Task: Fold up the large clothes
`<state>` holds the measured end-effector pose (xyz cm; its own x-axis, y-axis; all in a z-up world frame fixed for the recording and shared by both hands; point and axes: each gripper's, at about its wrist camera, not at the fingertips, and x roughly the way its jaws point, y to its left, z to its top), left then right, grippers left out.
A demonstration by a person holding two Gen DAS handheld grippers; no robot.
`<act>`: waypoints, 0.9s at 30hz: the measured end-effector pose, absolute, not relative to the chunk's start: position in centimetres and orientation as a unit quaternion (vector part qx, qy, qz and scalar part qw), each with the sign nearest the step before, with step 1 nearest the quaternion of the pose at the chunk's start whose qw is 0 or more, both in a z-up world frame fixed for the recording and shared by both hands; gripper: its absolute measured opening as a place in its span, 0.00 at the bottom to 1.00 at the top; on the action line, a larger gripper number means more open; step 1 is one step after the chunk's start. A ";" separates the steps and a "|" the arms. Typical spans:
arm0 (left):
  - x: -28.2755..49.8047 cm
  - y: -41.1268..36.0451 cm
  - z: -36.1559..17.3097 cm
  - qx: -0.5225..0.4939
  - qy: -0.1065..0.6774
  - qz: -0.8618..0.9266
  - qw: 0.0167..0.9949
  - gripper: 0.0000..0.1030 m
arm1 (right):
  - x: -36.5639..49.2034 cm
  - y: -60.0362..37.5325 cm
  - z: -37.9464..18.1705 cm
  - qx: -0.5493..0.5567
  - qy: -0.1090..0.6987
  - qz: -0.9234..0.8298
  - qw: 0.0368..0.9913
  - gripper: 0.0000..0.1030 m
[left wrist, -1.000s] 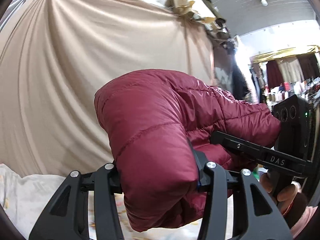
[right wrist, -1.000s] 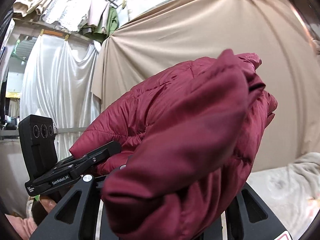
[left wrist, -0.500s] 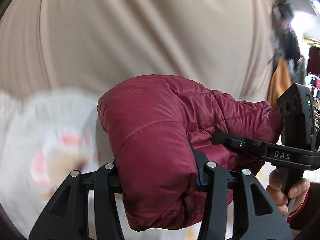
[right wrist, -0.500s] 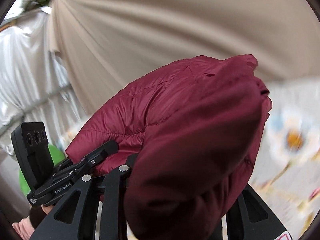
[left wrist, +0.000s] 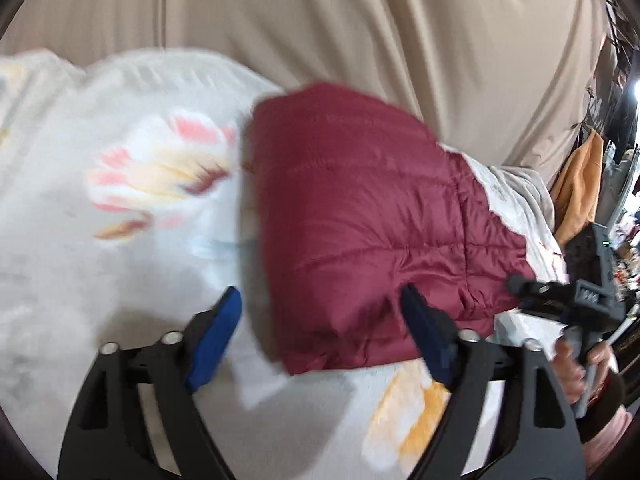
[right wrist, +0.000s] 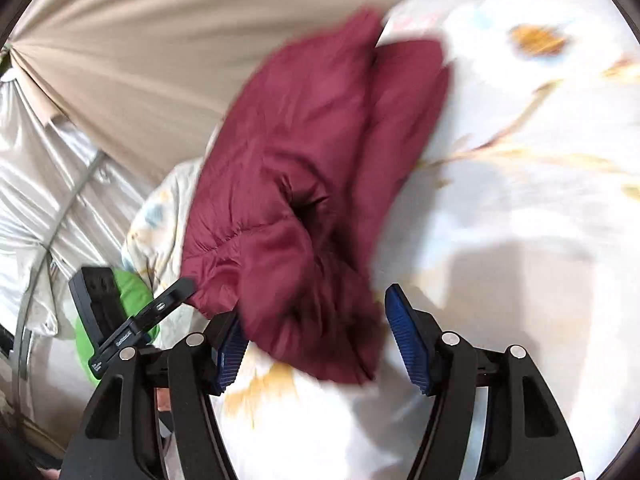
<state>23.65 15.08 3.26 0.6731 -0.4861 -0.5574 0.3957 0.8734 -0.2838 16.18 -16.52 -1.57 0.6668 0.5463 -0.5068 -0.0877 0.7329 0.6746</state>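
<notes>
A folded maroon puffer jacket (left wrist: 360,220) lies on a white floral sheet (left wrist: 100,240). My left gripper (left wrist: 324,336) is open, its blue pads wide apart at the jacket's near edge, gripping nothing. In the right wrist view the jacket (right wrist: 304,168) is a bulky bundle on the sheet (right wrist: 520,200). My right gripper (right wrist: 316,340) is open too, with the jacket's near end lying loose between its pads. Each gripper shows at the edge of the other's view. Both views are motion-blurred.
A beige curtain (left wrist: 320,20) hangs behind the bed. A white satin drape (right wrist: 36,184) and a green object (right wrist: 132,292) are at the left of the right wrist view. Hanging clothes (left wrist: 580,184) are at the far right.
Both grippers were shut on the jacket and held it up before the curtain. They came down to the sheet, opened and let the jacket go.
</notes>
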 end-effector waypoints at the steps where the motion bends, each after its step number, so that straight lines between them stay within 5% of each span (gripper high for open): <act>1: 23.0 15.4 4.3 -0.063 0.313 -0.230 0.919 0.80 | 15.2 -17.3 -1.0 0.312 0.352 0.169 0.866 0.62; 2: 22.9 15.2 5.1 -0.059 0.307 -0.226 0.923 0.80 | 13.7 -18.0 0.3 0.301 0.328 0.142 0.884 0.60; 4: 22.7 14.3 7.4 -0.054 0.287 -0.213 0.932 0.80 | 12.6 -17.7 3.1 0.263 0.307 0.118 0.907 0.34; 7: 23.7 12.1 8.5 -0.047 0.287 -0.213 0.933 0.80 | 13.4 -14.4 6.0 0.204 0.296 0.110 0.927 0.16; 13: 27.5 10.0 3.3 -0.017 0.386 -0.151 0.910 0.74 | 18.1 -9.0 4.0 0.128 0.360 0.065 0.922 0.00; 20: 27.5 11.9 0.3 -0.067 0.410 -0.170 0.893 0.76 | 18.9 -10.1 -0.5 0.187 0.406 0.091 0.890 0.00; 23: 26.1 13.1 1.4 -0.082 0.405 -0.182 0.892 0.78 | 15.9 -11.1 1.2 0.205 0.392 0.100 0.891 0.22; 25: 24.9 13.9 1.7 -0.074 0.400 -0.186 0.895 0.81 | 13.8 -10.8 1.7 0.182 0.392 0.110 0.895 0.49; 27: 24.4 14.0 1.2 -0.057 0.407 -0.185 0.893 0.81 | 12.9 -9.9 1.3 0.147 0.404 0.117 0.895 0.49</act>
<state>24.41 13.96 1.20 0.6000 -0.3771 -0.7055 0.2835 0.9249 -0.2533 12.90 -9.89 1.30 0.6468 0.3290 -0.6881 -0.0917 0.9292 0.3581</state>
